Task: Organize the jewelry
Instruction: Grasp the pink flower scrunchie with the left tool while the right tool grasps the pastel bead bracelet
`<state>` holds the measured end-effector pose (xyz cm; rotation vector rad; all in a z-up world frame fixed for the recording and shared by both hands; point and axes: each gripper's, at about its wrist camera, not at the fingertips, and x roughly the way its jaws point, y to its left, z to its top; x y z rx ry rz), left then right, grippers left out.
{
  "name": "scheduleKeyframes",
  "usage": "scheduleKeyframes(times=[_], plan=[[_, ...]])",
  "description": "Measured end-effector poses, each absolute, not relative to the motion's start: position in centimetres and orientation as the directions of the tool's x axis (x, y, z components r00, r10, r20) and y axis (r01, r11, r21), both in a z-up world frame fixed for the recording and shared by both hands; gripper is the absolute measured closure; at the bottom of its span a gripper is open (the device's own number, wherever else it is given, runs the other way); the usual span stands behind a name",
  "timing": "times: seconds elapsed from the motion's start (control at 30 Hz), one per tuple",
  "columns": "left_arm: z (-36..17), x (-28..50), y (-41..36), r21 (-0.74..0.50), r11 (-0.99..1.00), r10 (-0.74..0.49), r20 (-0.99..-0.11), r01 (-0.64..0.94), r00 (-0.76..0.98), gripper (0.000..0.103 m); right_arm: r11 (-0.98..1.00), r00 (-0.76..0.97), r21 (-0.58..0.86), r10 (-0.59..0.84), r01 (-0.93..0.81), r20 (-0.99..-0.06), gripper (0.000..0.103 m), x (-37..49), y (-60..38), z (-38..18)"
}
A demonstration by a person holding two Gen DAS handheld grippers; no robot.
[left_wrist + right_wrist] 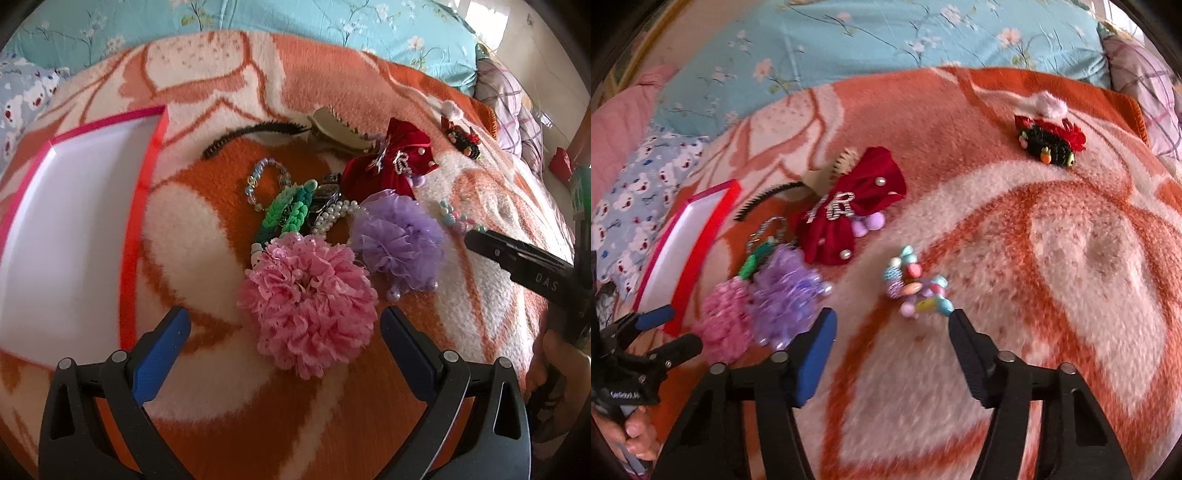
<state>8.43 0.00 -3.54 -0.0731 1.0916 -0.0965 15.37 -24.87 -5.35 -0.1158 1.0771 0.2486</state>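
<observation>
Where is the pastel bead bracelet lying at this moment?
In the right wrist view the pastel bead bracelet lies on the orange blanket just ahead of the open right tongs, apart from the pile, right of the purple scrunchie.

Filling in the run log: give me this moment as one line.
left gripper: open, at pink scrunchie | right gripper: open, near bead bracelet | red-rimmed box: nothing visible inside

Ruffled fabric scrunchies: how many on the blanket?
2. Pink scrunchie lies between the open left gripper's fingers; purple scrunchie sits just right of it, touching. More could be buried in the pile behind.
</observation>
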Motion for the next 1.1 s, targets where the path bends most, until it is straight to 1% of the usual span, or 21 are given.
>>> scheduleKeyframes(times=[0.03, 0.07, 0.13, 0.17, 0.2, 0.23, 0.27, 0.3, 0.33, 0.37, 0.4, 0.43, 0.53, 0.9, 1.1], plan=[[-3.7, 8.5, -0.1, -0.113, 0.993, -0.121, -0.882, 0.044, 0.455, 0.006, 0.968, 0.449, 0.014, 0.129, -0.251, -0.884, 0.041, 15.9, -24.9, -5.7], [-4.1, 8.8, -0.2, -0.119, 0.992, -0.128, -0.887, 0.048, 0.444, 0.008, 0.969, 0.445, 0.008, 0.122, -0.249, -0.887, 0.042, 16.2, -24.9, -5.9], [-4.9, 9.2, -0.3, -0.132, 0.990, -0.143, -0.894, 0.054, 0.425, 0.020, 0.969, 0.440, -0.003, 0.110, -0.248, -0.891, 0.047, 16.7, -24.8, -6.4], [-5.2, 9.3, -0.4, -0.148, 0.987, -0.158, -0.897, 0.057, 0.413, 0.024, 0.968, 0.440, -0.014, 0.101, -0.250, -0.892, 0.049, 17.0, -24.7, -6.7], [-5.5, 9.4, -0.4, -0.156, 0.986, -0.167, -0.899, 0.060, 0.405, 0.034, 0.968, 0.438, -0.019, 0.095, -0.249, -0.894, 0.052, 17.1, -24.7, -6.9], [-5.7, 9.5, -0.5, -0.163, 0.984, -0.175, -0.899, 0.065, 0.402, 0.046, 0.969, 0.438, -0.020, 0.094, -0.247, -0.894, 0.058, 17.2, -24.8, -7.1], [-5.8, 9.5, -0.5, -0.169, 0.983, -0.182, -0.898, 0.070, 0.401, 0.052, 0.969, 0.445, -0.022, 0.092, -0.246, -0.891, 0.062, 17.2, -24.9, -7.1], [-5.8, 9.6, -0.5, -0.188, 0.979, -0.203, -0.895, 0.078, 0.398, 0.065, 0.970, 0.449, -0.020, 0.093, -0.241, -0.889, 0.070, 17.2, -25.1, -7.1], [-5.8, 9.5, -0.4, -0.203, 0.976, -0.219, -0.892, 0.082, 0.396, 0.075, 0.972, 0.450, -0.015, 0.095, -0.235, -0.888, 0.084, 17.3, -25.3, -7.1], [-5.7, 9.5, -0.3, -0.216, 0.973, -0.232, -0.888, 0.087, 0.396, 0.078, 0.974, 0.455, -0.006, 0.099, -0.225, -0.885, 0.093, 17.3, -25.6, -7.0], [-5.6, 9.4, -0.2, -0.223, 0.971, -0.241, -0.885, 0.092, 0.399, 0.081, 0.975, 0.457, 0.009, 0.113, -0.223, -0.882, 0.092, 17.3, -25.8, -6.9], [-5.5, 9.3, -0.2, -0.221, 0.971, -0.241, -0.882, 0.095, 0.405, 0.084, 0.975, 0.459, 0.020, 0.123, -0.222, -0.880, 0.092, 17.3, -25.9, -6.7], [-4.9, 8.7, -0.2, -0.222, 0.969, -0.247, -0.871, 0.107, 0.424, 0.086, 0.973, 0.470, 0.046, 0.151, -0.228, -0.870, 0.093, 16.9, -25.9, -6.1], [-1.3, 6.5, 1.8, -0.230, 0.968, -0.249, -0.822, 0.100, 0.513, 0.087, 0.950, 0.532, 0.096, 0.248, -0.298, -0.810, 0.093, 14.9, -23.5, -2.5], [0.5, 5.5, 4.4, -0.229, 0.972, -0.220, -0.797, 0.056, 0.562, 0.087, 0.911, 0.513, 0.160, 0.352, -0.380, -0.783, 0.093, 14.1, -19.6, -1.1]])
